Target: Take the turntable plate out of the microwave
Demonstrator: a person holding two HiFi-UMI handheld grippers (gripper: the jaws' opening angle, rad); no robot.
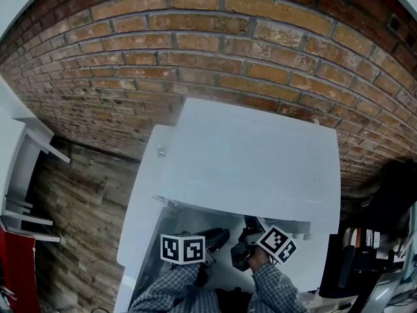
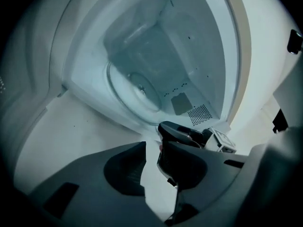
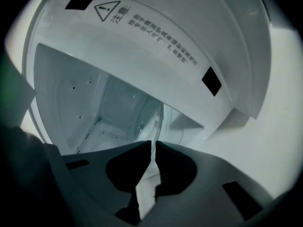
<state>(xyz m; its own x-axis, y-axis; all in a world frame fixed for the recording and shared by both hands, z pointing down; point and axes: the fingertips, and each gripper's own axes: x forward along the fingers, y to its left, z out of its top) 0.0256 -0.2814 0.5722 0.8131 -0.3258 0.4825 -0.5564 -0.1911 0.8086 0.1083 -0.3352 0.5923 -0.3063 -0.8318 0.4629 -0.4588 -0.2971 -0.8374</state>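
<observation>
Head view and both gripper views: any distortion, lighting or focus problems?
Head view: heavy fisheye, brick wall courses bow; microwave top evenly lit. Left gripper view: black vignetted corners, bluish dim cavity, turntable plate low-contrast. Right gripper view: same vignette, plate's glass rim faint, warning label legible.

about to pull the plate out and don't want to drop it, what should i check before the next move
1. Microwave door swung open: ok.
2. Right gripper on the turntable plate: ok. Its jaws are nearly together, and the glass rim runs between them.
3. Left gripper sharing the load: not ok. Its jaws are apart with nothing between them, and it is short of the plate.
4. Nothing sitting on the plate: ok, in the left gripper view.
5. Plate already lifted free: cannot tell.
</observation>
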